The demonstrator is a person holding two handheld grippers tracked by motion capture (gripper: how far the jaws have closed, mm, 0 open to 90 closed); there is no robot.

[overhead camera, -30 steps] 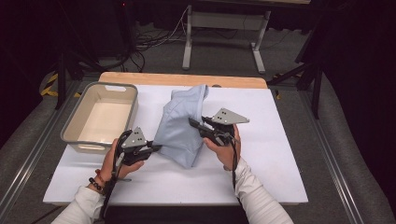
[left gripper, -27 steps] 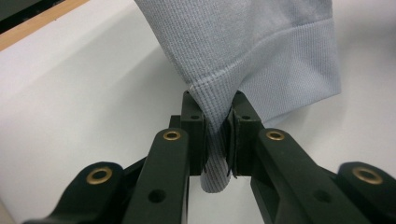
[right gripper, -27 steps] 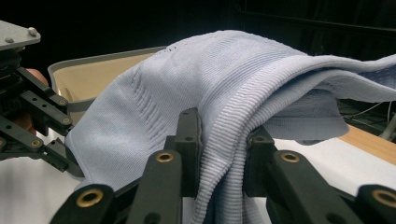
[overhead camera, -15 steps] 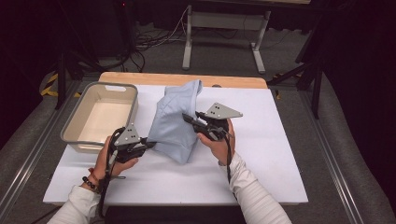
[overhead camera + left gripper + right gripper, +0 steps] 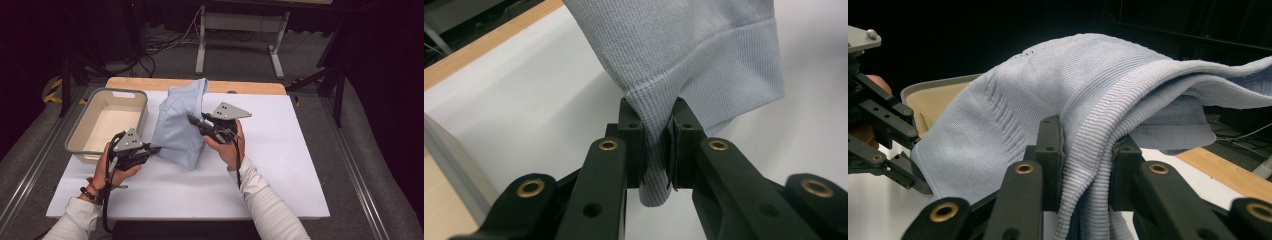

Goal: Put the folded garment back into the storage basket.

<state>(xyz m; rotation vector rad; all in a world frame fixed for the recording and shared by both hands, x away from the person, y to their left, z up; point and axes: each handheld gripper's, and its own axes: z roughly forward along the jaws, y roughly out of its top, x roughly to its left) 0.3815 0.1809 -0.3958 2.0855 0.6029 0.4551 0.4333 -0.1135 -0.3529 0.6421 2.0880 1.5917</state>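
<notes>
Holding a pale blue knitted sweater (image 5: 178, 127) between them, both grippers clamp its fabric. The left gripper (image 5: 656, 145) pinches a ribbed hem at the garment's near-left corner; the right gripper (image 5: 1087, 150) bites a thick bunched fold on its right side. The sweater hangs lifted above the middle of the white table (image 5: 285, 165), its long axis running from the near edge toward the far edge. The beige bin (image 5: 107, 117) sits just left, nearer the left gripper.

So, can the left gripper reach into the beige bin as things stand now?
Probably yes: the bin lies open right beside the left gripper, but its jaws are shut on the blue garment.
</notes>
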